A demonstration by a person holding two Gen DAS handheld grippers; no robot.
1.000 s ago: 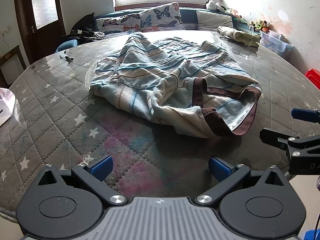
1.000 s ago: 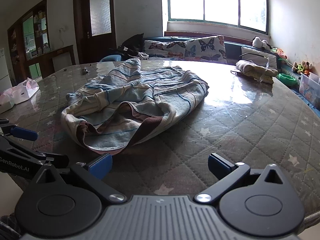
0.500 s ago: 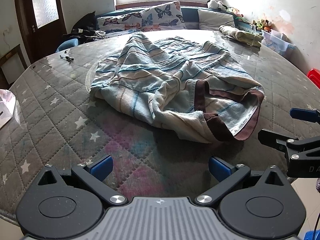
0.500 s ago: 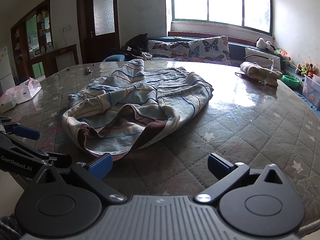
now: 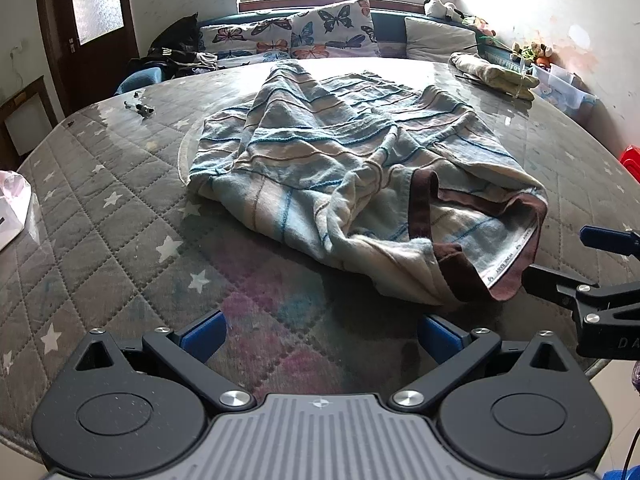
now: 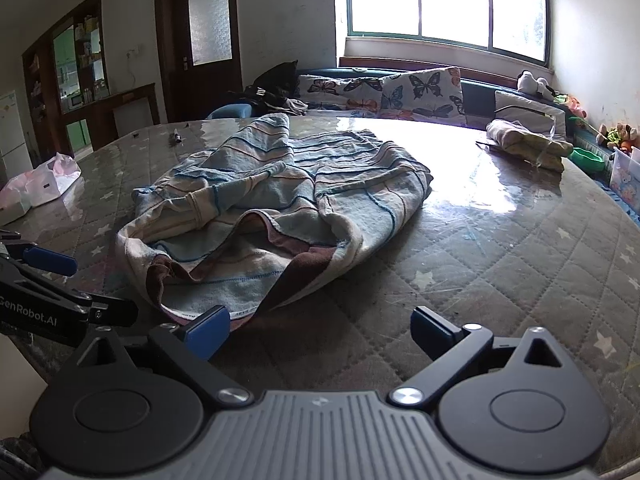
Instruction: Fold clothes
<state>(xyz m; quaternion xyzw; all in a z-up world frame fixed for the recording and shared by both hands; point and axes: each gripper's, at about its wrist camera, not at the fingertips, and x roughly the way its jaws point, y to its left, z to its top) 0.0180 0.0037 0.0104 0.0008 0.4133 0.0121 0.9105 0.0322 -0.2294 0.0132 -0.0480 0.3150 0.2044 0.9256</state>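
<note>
A crumpled light-blue striped garment [image 5: 352, 172] with a brown hem [image 5: 460, 276] lies on the round quilted table [image 5: 100, 216]. It also shows in the right wrist view [image 6: 272, 208]. My left gripper [image 5: 320, 332] is open and empty over the table's near edge, short of the garment. My right gripper [image 6: 320, 328] is open and empty; its left fingertip [image 6: 208, 326] is close to the brown hem [image 6: 296, 276]. Each gripper shows at the side of the other's view.
A folded pale cloth [image 5: 492, 70] lies at the table's far right. A pink-white bag [image 6: 36, 188] sits at the left edge. Small dark items [image 5: 140, 108] lie at the far left. A sofa with butterfly cushions [image 5: 304, 36] stands behind the table.
Both grippers have moved forward toward the garment, which now looks larger and closer. Both stay open and the garment has not moved.
</note>
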